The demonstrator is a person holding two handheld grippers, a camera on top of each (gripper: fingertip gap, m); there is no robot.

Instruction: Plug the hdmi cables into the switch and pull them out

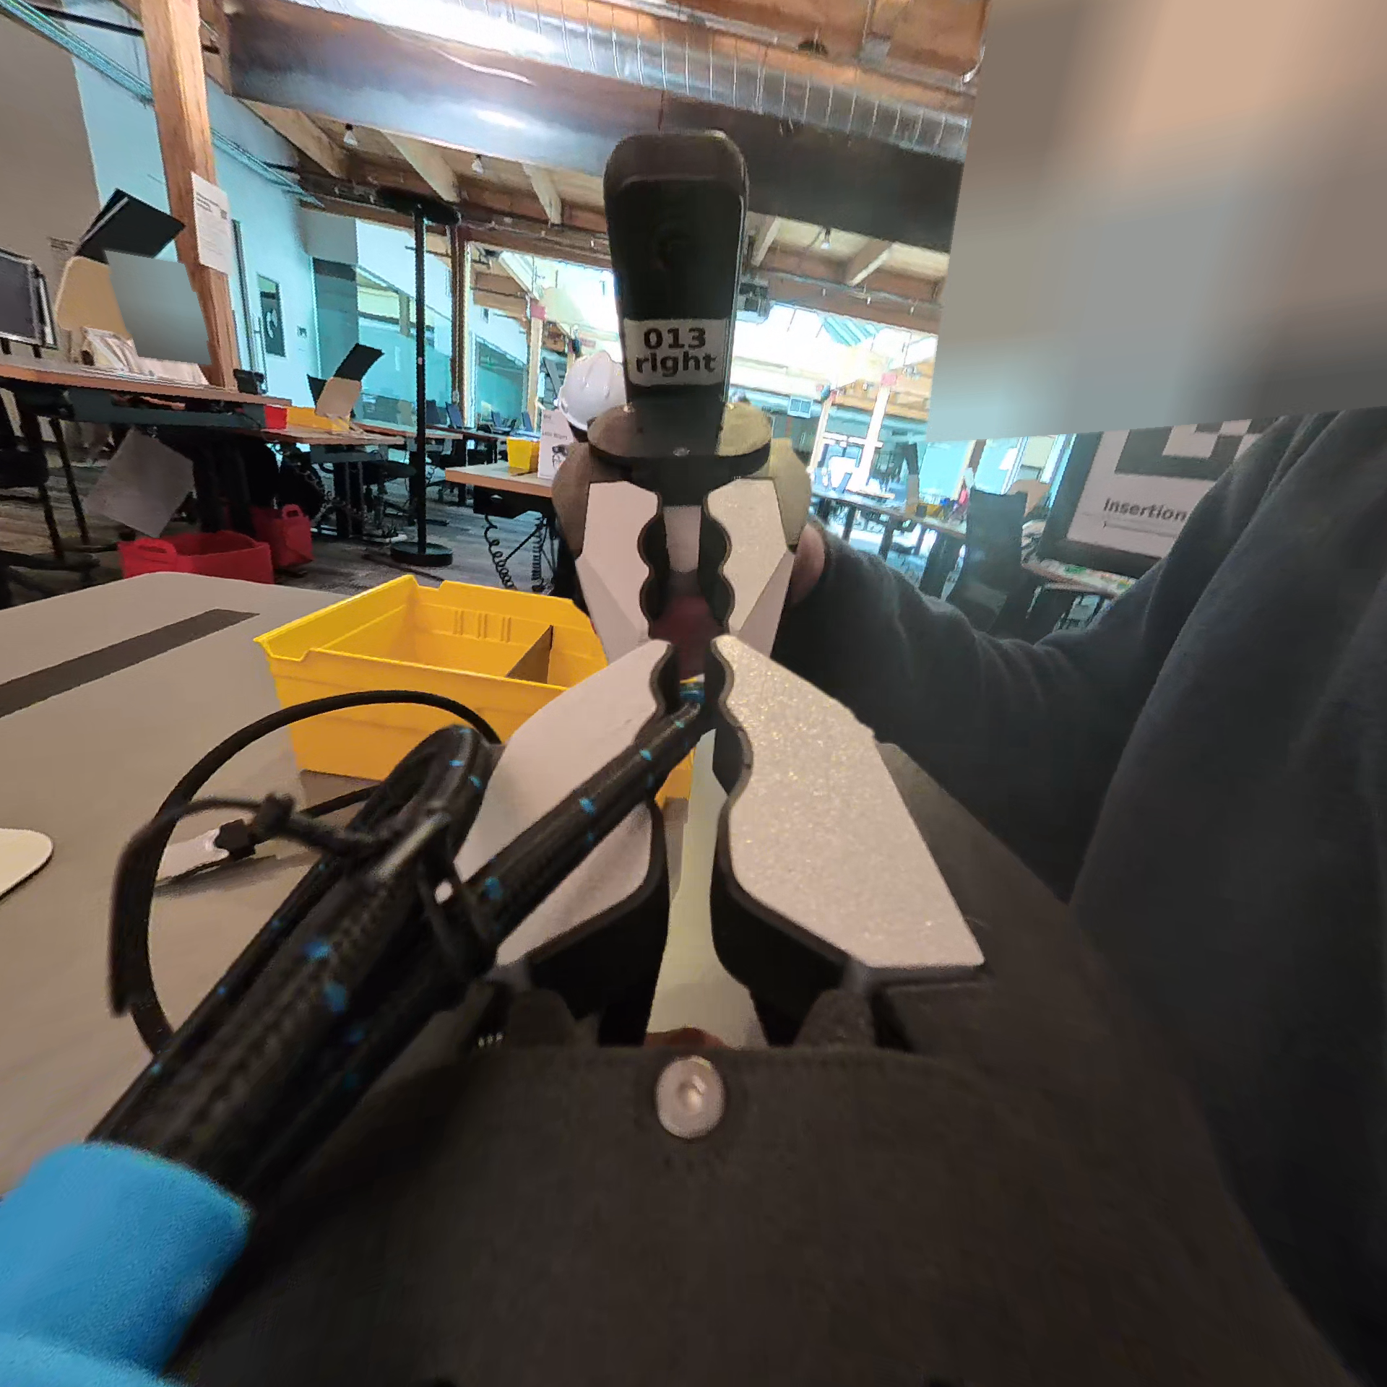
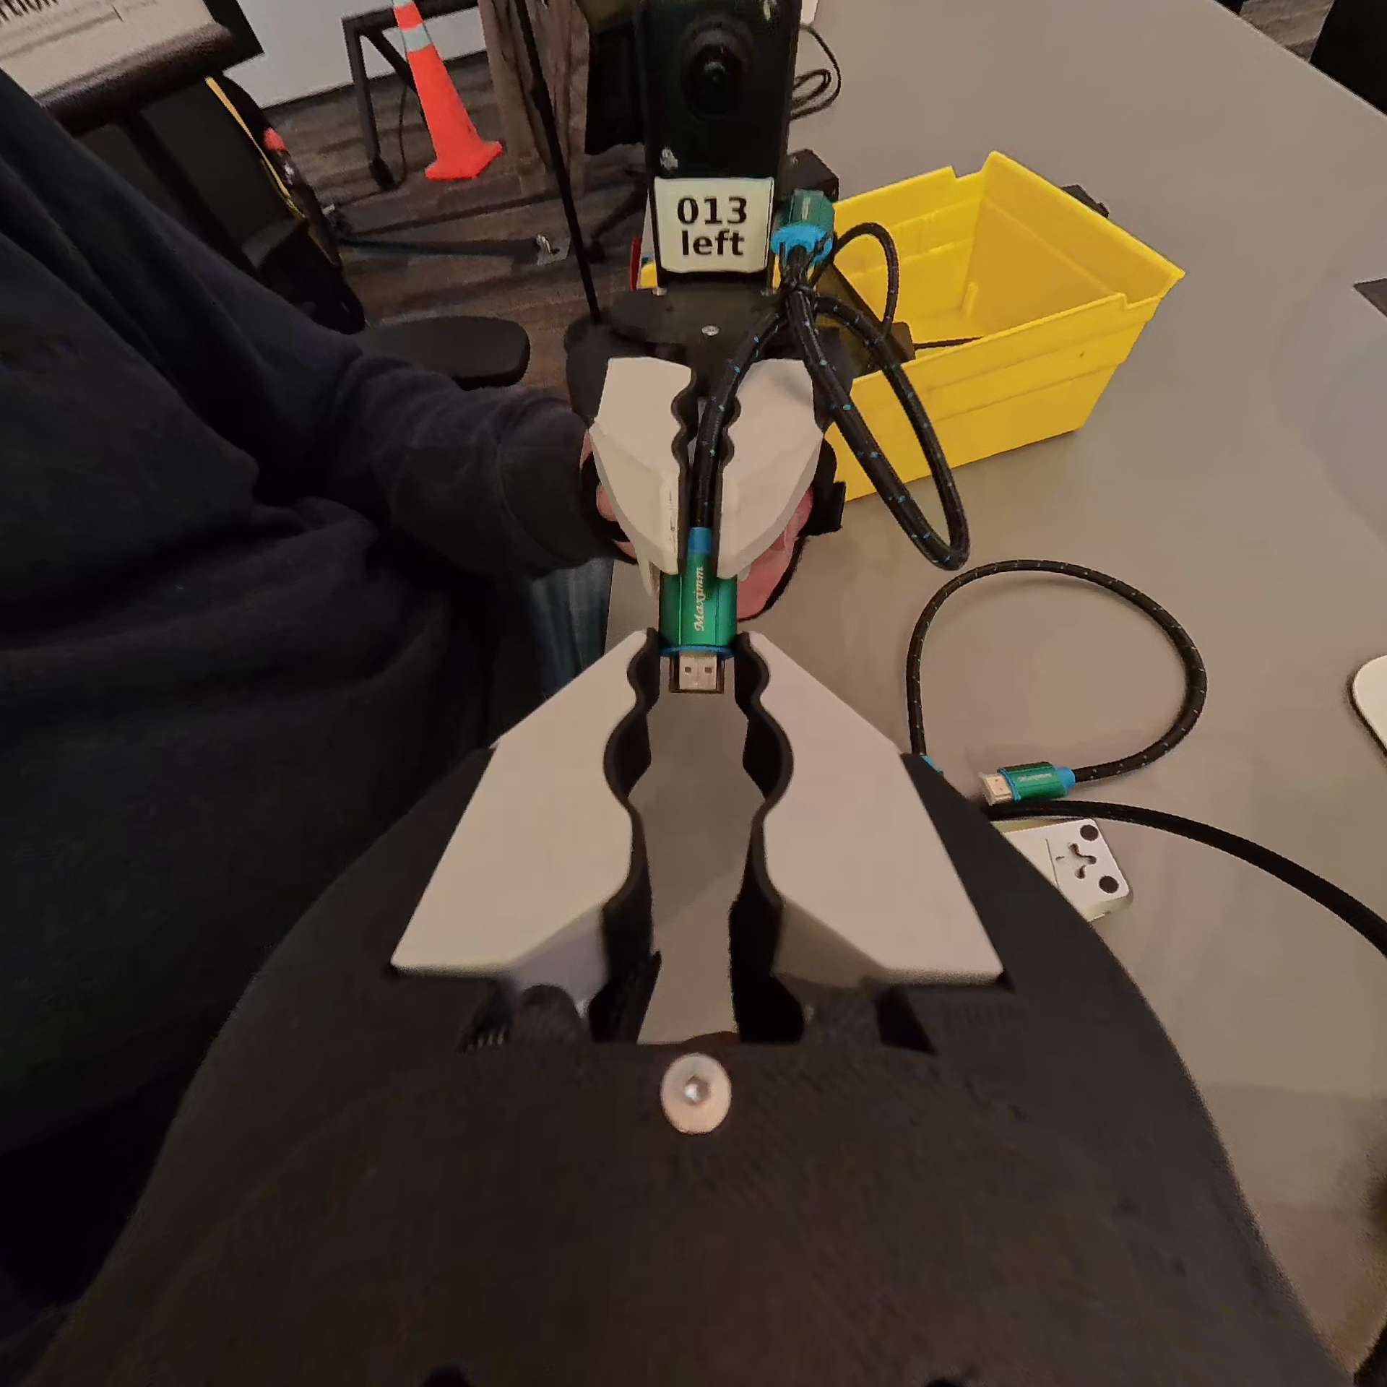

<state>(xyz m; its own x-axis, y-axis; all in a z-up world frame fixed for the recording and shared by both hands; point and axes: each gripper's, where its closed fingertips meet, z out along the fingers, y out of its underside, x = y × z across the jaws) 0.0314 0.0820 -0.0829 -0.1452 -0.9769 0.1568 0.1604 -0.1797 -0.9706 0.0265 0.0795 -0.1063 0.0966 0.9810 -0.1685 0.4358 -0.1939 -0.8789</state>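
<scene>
The green HDMI plug (image 2: 696, 609) sticks out of your left gripper (image 2: 694, 555), which is clamped on the braided cable (image 2: 705, 465) just behind it. Its metal tip sits between the spread, empty fingers of your right gripper (image 2: 698, 660). A second plug (image 2: 1027, 782) lies on the grey table (image 2: 1201, 525), right of them.

Up top in the left wrist view, exposed wooden beams (image 1: 525, 90) cross the ceiling, with a timber post (image 1: 188, 188) standing upper left. Bright daylight pours through tall windows (image 1: 825, 345) at centre. Long work tables (image 1: 135, 383) line the left side over a dark floor (image 1: 375, 540), red tubs (image 1: 203, 555) beneath. In the right wrist view, an orange traffic cone (image 2: 443, 97) stands upper left, on dark flooring.
</scene>
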